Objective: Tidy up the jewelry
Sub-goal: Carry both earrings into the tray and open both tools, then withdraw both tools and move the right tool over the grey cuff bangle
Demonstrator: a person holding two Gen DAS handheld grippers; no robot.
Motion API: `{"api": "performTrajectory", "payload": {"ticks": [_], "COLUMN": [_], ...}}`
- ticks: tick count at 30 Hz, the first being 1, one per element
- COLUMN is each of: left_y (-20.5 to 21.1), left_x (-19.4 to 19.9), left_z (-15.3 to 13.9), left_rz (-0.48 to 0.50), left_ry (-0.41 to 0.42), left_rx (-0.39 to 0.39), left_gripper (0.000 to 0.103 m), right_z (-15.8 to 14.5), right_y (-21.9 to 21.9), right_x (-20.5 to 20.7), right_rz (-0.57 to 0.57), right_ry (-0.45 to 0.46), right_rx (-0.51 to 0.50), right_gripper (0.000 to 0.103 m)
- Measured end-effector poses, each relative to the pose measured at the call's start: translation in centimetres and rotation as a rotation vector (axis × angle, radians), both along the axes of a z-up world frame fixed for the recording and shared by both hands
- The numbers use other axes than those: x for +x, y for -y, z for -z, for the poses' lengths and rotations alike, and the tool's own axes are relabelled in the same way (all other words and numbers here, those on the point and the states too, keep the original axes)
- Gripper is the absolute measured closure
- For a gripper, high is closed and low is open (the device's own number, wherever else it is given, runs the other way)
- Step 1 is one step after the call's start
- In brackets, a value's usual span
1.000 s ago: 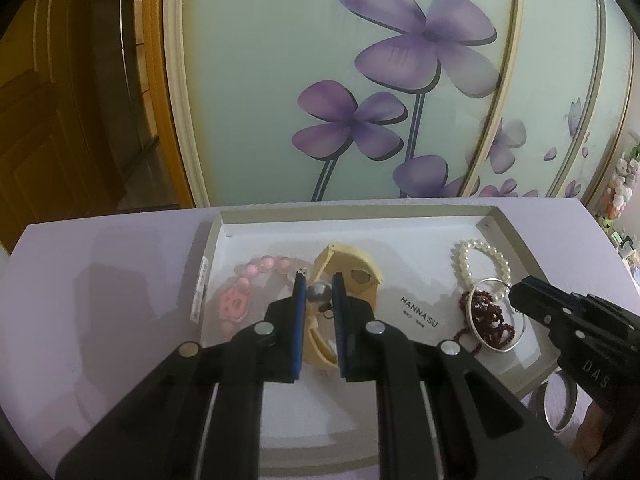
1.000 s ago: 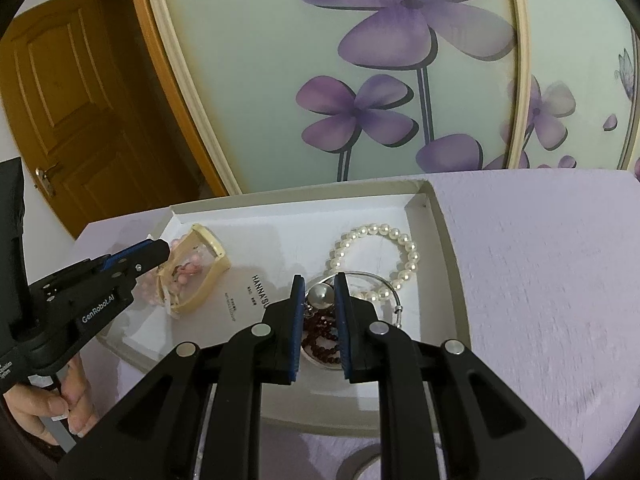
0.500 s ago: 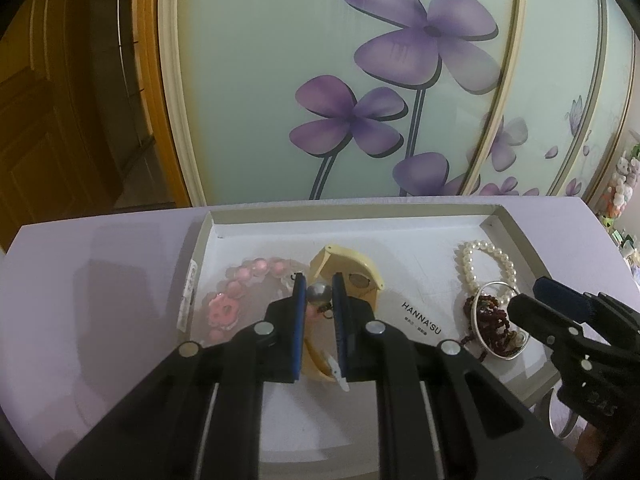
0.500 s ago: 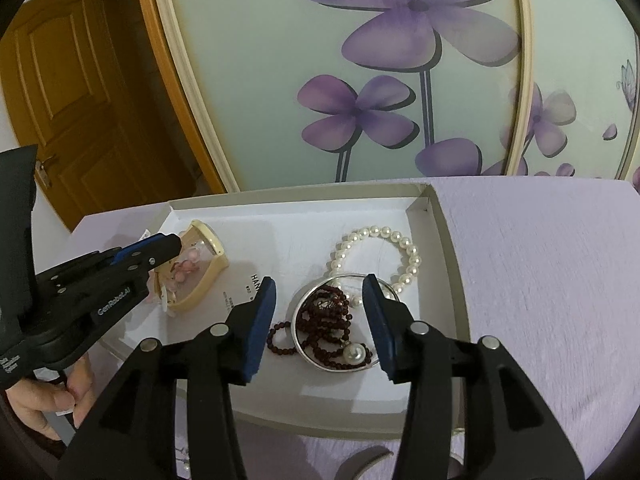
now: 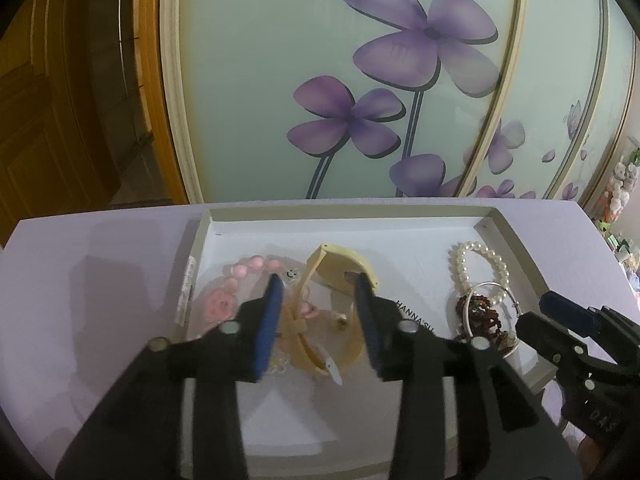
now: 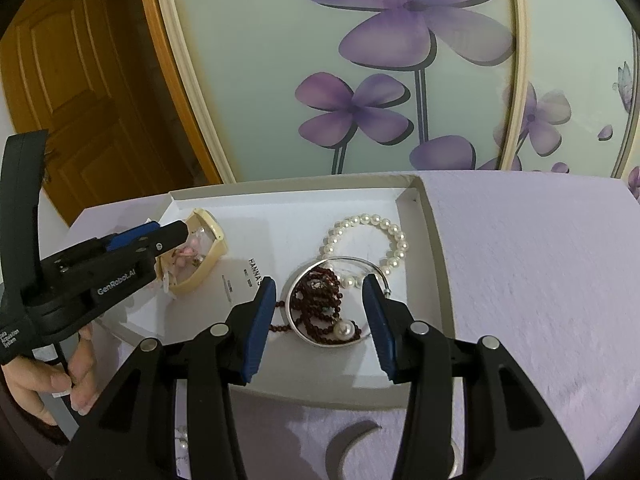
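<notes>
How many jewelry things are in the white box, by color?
White pearl bracelet: 1
Dark red bead string: 1
Silver bangle: 1
Pink bead bracelet: 1
Cream watch: 1
Loose pearl earring: 1
Total: 6

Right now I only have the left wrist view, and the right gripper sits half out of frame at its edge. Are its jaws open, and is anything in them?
Observer: Open. The right gripper has just been opening its jaws. The pads press on nothing and frame the silver bangle in the tray.
Operator: What lies inside the bangle? That part is blocked for me.
Observer: A heap of dark red beads, with a single large pearl at its near edge.
Operator: Is the whole red strand inside the ring?
Observer: No. A short run crosses the bangle's left rim onto the tray floor.
</notes>
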State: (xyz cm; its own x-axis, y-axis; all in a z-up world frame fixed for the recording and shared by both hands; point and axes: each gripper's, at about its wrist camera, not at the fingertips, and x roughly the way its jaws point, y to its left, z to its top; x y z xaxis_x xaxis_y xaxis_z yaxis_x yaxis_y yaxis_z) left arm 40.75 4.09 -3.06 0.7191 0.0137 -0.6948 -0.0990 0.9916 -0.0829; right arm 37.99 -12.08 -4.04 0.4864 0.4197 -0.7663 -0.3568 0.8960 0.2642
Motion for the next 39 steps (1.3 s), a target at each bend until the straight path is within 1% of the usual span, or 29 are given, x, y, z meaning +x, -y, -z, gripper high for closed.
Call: {"api": "performTrajectory", "payload": {"ticks": [4,8,14,17,21,23,24,26,27,29,32,39], "left_y": [-0.5,-0.9,-1.6,-2.1,-2.4,-2.5,-2.5,-2.4,-2.3,-2.2,-2.3,-2.7], "left_x": [-1.3,-3.2,-7.6,-10.2,-13.5,-15.2,-16.0,-17.2,-17.6,-18.6,-19.6,-20.2], "left_z": [-0.7,-1.6,-2.7,-2.8,-2.5,-2.3,-2.2,-2.1,-2.1,-2.1,-2.2,-2.2], "left_rz": [-0.018,-0.029,-0.039,-0.040,-0.037,-0.036,-0.032,-0.024,-0.021,-0.016,-0.017,-0.029], "left_ry": [0.012,0.028,0.050,0.053,0.048,0.049,0.051,0.053,0.056,0.070,0.079,0.079], "left_rx": [-0.006,0.013,0.030,0.025,0.035,0.037,0.034,0.036,0.042,0.065,0.069,0.052], "left_gripper": [0.056,0.053,0.048,0.048,0.045,0.040,0.039,0.034,0.033,0.029,0.026,0.025], "right_z": [-0.7,-1.3,-2.2,-2.6,-2.5,-2.0,-1.7,-1.1,-1.0,-0.5,0.0,1.8], "right_y": [0.7,1.6,3.0,4.2,5.8,6.4,6.7,7.0,7.2,7.3,6.9,5.4], "right_x": [-1.0,-2.0,-4.5,-6.0,-7.8,-8.4,-8.9,-9.4,-9.6,-9.9,-9.9,-8.9], "right_rz": [0.004,0.012,0.021,0.039,0.064,0.079,0.083,0.094,0.096,0.099,0.099,0.113], "right_ry": [0.011,0.016,0.024,0.036,0.037,0.024,0.020,0.011,0.008,0.003,-0.013,-0.055], "right_rx": [-0.009,-0.018,-0.038,-0.054,-0.091,-0.101,-0.107,-0.125,-0.130,-0.140,-0.158,-0.225], "right_gripper": [0.056,0.056,0.055,0.051,0.049,0.045,0.043,0.036,0.035,0.027,0.021,0.015]}}
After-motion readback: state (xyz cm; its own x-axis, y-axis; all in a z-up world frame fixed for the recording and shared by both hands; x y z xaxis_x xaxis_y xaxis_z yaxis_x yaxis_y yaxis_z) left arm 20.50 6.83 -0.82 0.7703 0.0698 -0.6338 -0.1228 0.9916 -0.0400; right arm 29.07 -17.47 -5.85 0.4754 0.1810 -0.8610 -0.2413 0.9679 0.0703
